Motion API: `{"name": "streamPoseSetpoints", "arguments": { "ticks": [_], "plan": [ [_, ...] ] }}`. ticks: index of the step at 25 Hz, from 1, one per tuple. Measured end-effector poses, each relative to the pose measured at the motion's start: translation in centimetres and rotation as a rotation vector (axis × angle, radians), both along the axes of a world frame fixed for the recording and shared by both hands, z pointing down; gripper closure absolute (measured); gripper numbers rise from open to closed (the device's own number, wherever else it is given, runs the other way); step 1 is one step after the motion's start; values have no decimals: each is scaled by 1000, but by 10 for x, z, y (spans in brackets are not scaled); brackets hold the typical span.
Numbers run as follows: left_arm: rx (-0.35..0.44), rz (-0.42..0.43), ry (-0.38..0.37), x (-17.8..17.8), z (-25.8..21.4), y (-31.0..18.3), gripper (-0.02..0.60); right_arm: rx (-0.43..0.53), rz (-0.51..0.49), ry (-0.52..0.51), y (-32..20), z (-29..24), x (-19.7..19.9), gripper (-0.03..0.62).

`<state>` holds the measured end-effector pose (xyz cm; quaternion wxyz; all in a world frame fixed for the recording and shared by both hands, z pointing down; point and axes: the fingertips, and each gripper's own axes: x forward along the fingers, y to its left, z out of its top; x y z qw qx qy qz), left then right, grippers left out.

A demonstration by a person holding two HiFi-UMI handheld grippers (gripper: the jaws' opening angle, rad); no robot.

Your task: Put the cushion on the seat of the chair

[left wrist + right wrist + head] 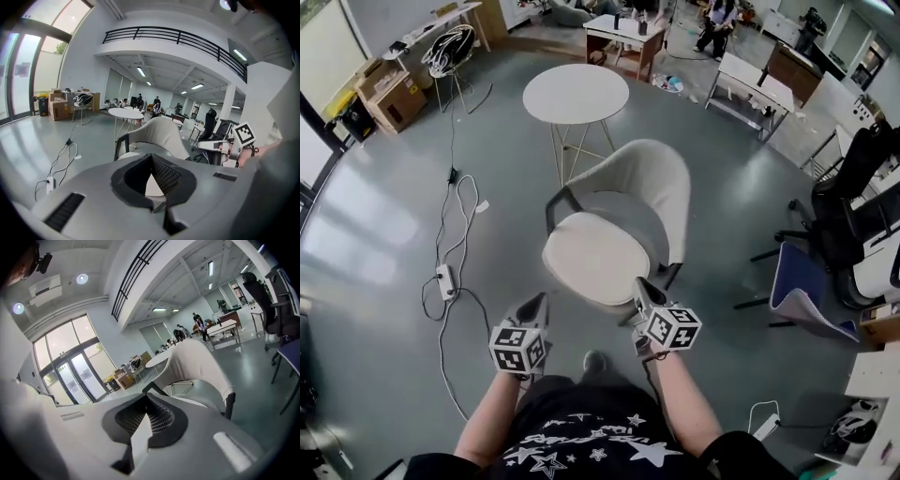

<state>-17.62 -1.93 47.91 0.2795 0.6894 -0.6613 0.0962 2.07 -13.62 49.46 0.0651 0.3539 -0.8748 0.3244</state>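
Note:
A pale armchair (661,183) stands in front of me, and a cream round cushion (592,258) lies flat on its seat. My left gripper (541,298) hovers just off the seat's front left edge, apart from the cushion, its pads meeting at the tips with nothing held. Over the cushion's front right edge my right gripper (639,281) is shut and empty. In the left gripper view the left gripper (151,157) points at the chair (157,133). In the right gripper view the right gripper (146,397) faces the chair (197,362) from its side.
A round white table (575,94) stands just behind the chair. Cables and a power strip (445,279) lie on the floor to the left. A blue chair (802,281) and a black office chair (853,206) stand at the right. Cardboard boxes (389,94) are at far left.

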Motion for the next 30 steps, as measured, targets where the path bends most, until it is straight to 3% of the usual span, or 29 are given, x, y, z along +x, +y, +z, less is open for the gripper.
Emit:
{"name": "streamPoseSetpoints", "arguments": {
  "ticks": [6, 14, 30],
  "plan": [
    [19, -63, 38, -8, -4, 36, 572, 14, -96, 34, 33, -7, -24, 591],
    [28, -100, 70, 10, 7, 105, 572, 9, -183, 67, 104, -4, -30, 591],
    [117, -147, 41, 62, -25, 287, 572, 58, -242, 7, 282, -26, 9, 591]
  ]
}}
